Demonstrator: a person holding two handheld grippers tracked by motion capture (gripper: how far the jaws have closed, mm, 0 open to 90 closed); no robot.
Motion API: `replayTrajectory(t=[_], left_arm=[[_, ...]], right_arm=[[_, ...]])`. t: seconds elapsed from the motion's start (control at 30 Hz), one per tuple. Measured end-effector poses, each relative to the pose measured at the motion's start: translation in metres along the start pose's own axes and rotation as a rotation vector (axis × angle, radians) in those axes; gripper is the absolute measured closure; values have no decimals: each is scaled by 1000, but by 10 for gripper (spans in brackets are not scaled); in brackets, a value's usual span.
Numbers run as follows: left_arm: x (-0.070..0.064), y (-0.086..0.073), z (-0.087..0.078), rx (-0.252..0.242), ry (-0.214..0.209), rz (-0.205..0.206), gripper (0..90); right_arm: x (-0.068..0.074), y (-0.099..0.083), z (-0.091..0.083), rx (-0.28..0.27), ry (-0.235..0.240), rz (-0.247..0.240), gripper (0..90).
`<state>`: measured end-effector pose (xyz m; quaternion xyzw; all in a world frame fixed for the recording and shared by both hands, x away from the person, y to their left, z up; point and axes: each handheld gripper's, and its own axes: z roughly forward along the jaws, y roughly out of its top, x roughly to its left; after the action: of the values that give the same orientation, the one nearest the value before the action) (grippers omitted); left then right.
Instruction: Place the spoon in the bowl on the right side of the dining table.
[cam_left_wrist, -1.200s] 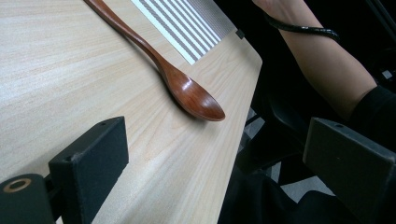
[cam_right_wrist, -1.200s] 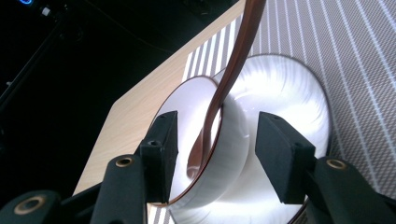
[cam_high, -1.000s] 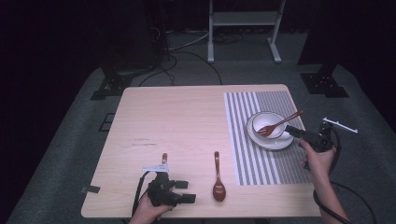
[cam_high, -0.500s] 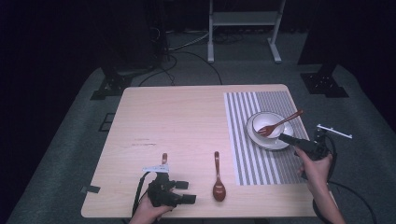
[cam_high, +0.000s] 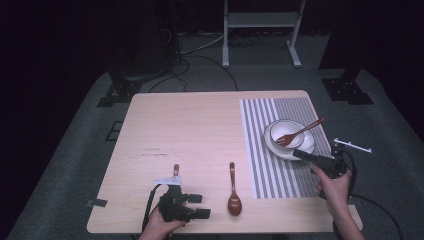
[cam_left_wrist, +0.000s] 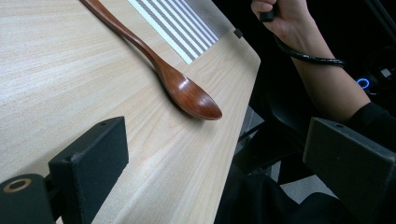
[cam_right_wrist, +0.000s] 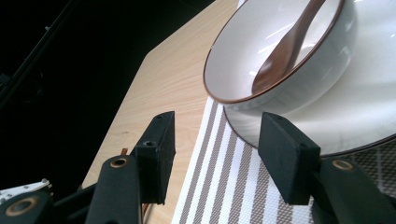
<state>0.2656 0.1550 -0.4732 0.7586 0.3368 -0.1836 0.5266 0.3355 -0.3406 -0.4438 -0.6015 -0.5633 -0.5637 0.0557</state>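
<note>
A white bowl (cam_high: 284, 134) stands on a white plate (cam_high: 306, 148) on the striped placemat (cam_high: 265, 165), with a wooden fork (cam_high: 300, 132) leaning in it. My right gripper (cam_high: 300, 154) is open just in front of the plate, pointing at it. In the right gripper view the bowl (cam_right_wrist: 299, 79) rises close beyond the parted jaws, with nothing between them. A dark wooden spoon (cam_high: 233, 192) lies on the bare table near the front edge. My left gripper (cam_high: 200, 206) rests open to the left of the spoon (cam_left_wrist: 187, 91), apart from it.
A short brown utensil handle (cam_high: 175, 170) sticks out behind the left gripper, its rest hidden. The table's front edge (cam_high: 225, 231) runs right beside both hands. A metal stand (cam_high: 260, 30) and cables are on the floor beyond the table.
My right gripper has drawn back from the bowl toward the front edge and turned slightly left. The left gripper and the spoon have stayed put.
</note>
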Motion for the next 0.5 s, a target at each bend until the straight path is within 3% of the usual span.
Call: replayTrajectory(t=[0.5], left_arm=[[0,0,0,0,1,1,54]], right_arm=[[16,-20,7,54,39,-30,448]])
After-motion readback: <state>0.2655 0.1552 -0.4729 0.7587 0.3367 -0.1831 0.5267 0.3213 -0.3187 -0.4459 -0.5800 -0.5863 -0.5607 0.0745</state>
